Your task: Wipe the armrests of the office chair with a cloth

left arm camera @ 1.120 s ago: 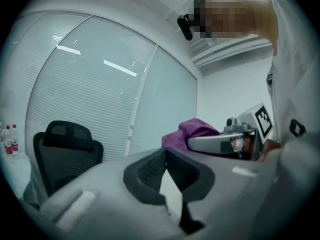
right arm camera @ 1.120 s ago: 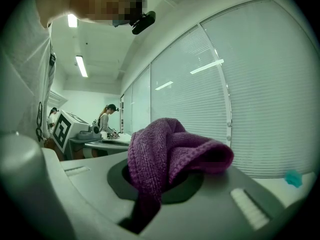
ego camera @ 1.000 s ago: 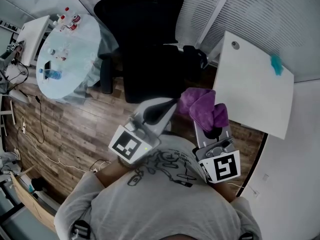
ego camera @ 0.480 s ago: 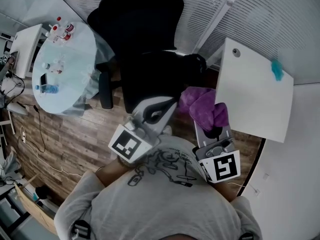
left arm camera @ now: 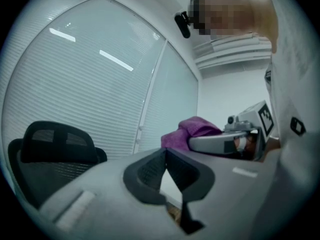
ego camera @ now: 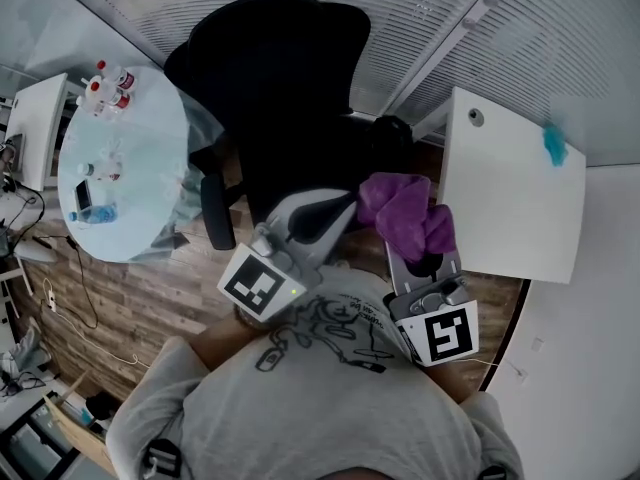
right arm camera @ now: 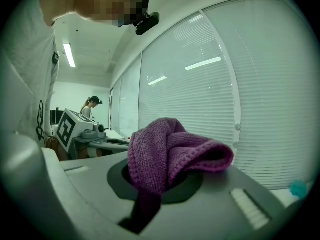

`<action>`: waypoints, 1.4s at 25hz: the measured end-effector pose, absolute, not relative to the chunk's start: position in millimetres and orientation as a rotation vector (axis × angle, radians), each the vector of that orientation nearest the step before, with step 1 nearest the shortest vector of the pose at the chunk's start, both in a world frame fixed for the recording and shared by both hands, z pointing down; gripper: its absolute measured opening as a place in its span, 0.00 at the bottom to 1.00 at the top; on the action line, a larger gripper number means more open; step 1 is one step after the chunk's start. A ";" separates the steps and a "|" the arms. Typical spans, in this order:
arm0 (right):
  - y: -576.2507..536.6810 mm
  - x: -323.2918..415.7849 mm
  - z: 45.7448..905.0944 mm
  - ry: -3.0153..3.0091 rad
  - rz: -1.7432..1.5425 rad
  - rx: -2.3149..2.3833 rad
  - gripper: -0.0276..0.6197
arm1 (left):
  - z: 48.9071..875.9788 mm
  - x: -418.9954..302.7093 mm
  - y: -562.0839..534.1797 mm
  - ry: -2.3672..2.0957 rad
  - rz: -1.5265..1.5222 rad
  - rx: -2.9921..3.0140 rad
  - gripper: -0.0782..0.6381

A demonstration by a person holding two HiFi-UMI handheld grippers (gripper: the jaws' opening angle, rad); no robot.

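A black office chair (ego camera: 285,98) stands in front of me by the blinds; in the left gripper view the chair (left arm camera: 50,154) shows at lower left. Its left armrest (ego camera: 215,211) is in sight, its right armrest (ego camera: 392,130) partly so. My right gripper (ego camera: 420,230) is shut on a bunched purple cloth (ego camera: 405,213), held near my chest, short of the chair; the cloth (right arm camera: 167,151) fills its jaws. My left gripper (ego camera: 335,213) is shut with nothing in it, its pads (left arm camera: 167,166) meeting.
A white desk (ego camera: 510,193) lies at the right with a teal item (ego camera: 553,143) on it. A round glass table (ego camera: 125,168) with bottles stands at the left. Cables run over the wood floor (ego camera: 130,288). A person (right arm camera: 90,106) stands far off.
The view has shifted so the chair sits nearer and more central. Both grippers stay as they were, the cloth still in the right one.
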State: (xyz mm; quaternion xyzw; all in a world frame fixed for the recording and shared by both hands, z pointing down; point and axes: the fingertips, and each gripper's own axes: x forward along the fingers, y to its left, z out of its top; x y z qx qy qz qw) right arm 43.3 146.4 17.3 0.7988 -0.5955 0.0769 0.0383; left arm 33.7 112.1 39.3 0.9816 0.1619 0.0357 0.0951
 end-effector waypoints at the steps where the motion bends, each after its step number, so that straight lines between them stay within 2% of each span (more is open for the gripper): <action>1: 140.5 45.3 18.8 -1.821 0.240 2.454 0.09 | 41.6 36.1 106.2 0.485 0.111 2.906 0.11; 18: 114.5 96.9 64.7 -1.731 0.369 2.458 0.09 | 87.2 82.9 79.7 0.542 0.231 2.841 0.11; 35: 132.4 175.1 178.9 -1.740 0.508 2.354 0.09 | 192.3 152.6 92.5 0.521 0.330 2.819 0.11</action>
